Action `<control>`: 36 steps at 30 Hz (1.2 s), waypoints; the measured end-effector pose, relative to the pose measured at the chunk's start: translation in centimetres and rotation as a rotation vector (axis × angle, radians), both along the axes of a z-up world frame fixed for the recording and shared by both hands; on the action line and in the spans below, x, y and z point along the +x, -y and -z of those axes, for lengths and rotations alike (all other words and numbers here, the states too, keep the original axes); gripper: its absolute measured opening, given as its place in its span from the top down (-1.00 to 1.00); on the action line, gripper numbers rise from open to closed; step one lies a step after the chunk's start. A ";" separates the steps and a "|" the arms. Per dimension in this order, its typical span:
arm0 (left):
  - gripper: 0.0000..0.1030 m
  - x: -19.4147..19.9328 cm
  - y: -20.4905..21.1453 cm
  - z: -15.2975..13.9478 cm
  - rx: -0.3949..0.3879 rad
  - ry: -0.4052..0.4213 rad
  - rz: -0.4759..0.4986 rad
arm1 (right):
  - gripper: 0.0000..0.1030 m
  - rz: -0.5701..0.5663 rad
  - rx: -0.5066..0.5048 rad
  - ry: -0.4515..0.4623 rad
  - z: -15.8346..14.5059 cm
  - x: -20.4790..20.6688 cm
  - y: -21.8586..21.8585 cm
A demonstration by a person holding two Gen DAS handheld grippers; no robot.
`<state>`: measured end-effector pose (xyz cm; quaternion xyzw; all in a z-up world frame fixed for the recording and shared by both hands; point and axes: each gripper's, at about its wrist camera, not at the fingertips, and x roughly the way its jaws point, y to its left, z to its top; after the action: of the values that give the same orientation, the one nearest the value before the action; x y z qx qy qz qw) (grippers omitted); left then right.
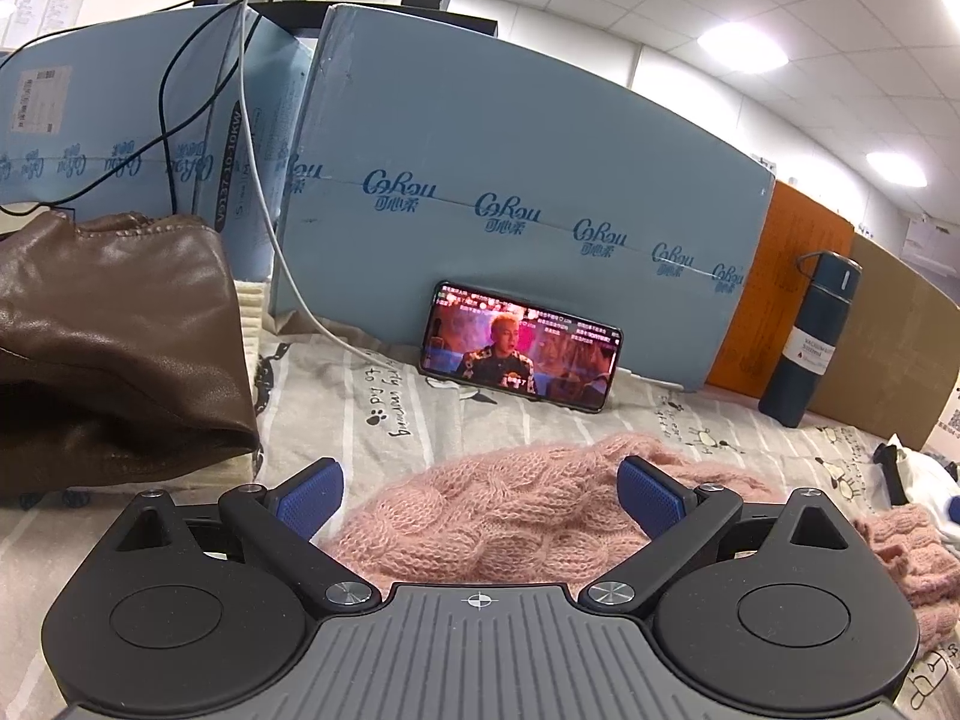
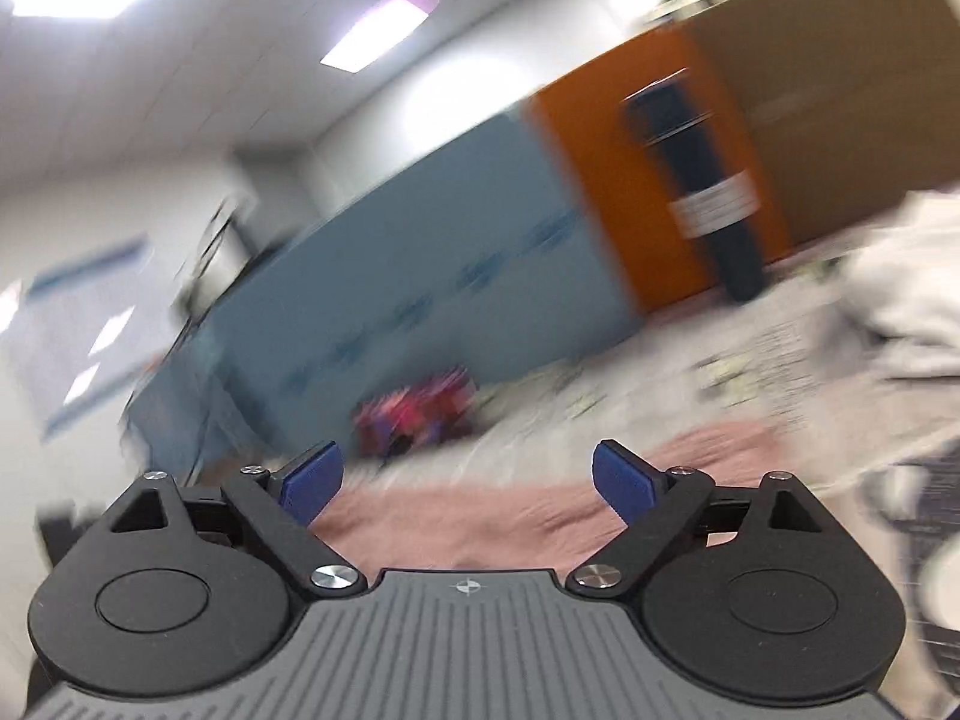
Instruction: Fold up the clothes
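Note:
A pink cable-knit sweater (image 1: 498, 516) lies bunched on the patterned bedsheet (image 1: 390, 396), right in front of my left gripper (image 1: 483, 495). The left gripper is open, its blue pads (image 1: 312, 495) wide apart just above the knit, holding nothing. In the right wrist view, heavily motion-blurred and tilted, the pink sweater (image 2: 480, 510) lies under my right gripper (image 2: 468, 477), which is open and empty. A white garment (image 2: 906, 294) sits at the right.
A folded brown leather garment (image 1: 114, 342) lies at the left. A phone (image 1: 519, 345) playing video leans on a blue carton (image 1: 510, 180), with a white cable (image 1: 282, 264). A dark flask (image 1: 807, 336) stands by orange and brown boxes (image 1: 798, 276).

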<state>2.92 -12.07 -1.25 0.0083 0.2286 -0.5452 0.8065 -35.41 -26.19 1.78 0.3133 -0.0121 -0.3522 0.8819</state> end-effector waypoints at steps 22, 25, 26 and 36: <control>-0.93 0.1 0.3 0.1 0.012 -0.024 0.030 | 0.61 0.143 -0.041 -0.137 1.1 0.5 -0.6; -0.93 0.1 0.3 0.0 0.008 -0.025 0.032 | 0.63 0.181 -0.104 -0.153 -0.3 -0.4 -0.8; -0.93 0.1 0.3 0.0 0.007 -0.026 0.035 | 0.64 0.202 -0.113 -0.162 -0.7 -0.9 -0.6; -0.96 -0.6 0.0 -0.4 -0.027 -0.017 0.098 | 0.63 0.432 -0.219 -0.433 -1.6 -0.9 1.0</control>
<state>2.37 -12.11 -0.85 0.0041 0.2276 -0.5872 0.7768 -36.31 -27.18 3.40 0.1243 0.0717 -0.5861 0.7975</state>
